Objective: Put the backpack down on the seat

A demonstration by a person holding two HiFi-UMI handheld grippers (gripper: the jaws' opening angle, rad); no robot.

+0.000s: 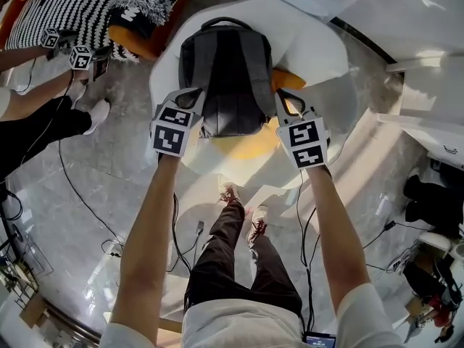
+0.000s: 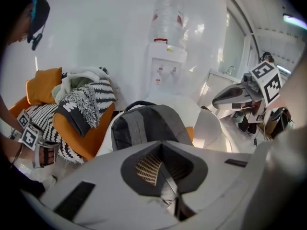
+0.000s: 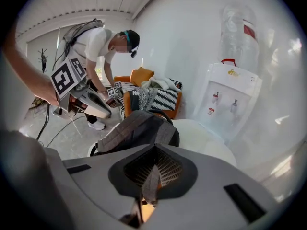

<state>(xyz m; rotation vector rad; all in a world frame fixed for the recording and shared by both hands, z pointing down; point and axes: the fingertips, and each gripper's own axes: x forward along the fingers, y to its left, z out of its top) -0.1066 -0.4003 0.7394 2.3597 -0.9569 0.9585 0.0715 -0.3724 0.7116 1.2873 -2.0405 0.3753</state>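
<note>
A grey backpack [image 1: 230, 71] lies on the white round seat [image 1: 319, 49], over an orange cushion [image 1: 246, 147]. My left gripper [image 1: 191, 98] is at the pack's near left corner and my right gripper [image 1: 287, 98] at its near right corner. In the left gripper view the jaws [image 2: 166, 175] are shut on a grey strap [image 2: 169, 180], with the backpack [image 2: 144, 128] just beyond. The right gripper view shows the same on its side: jaws [image 3: 153, 176] shut on a grey strap [image 3: 151, 183], with the backpack [image 3: 139, 128] ahead. Where the straps join the pack is hidden.
An orange armchair [image 1: 141, 43] with a black-and-white striped blanket [image 1: 65, 13] stands to the left. Another person with grippers [image 1: 76, 55] bends there. A water dispenser [image 2: 163, 66] stands behind the seat. Cables [image 1: 80, 194] run over the glossy floor near my feet [image 1: 243, 205].
</note>
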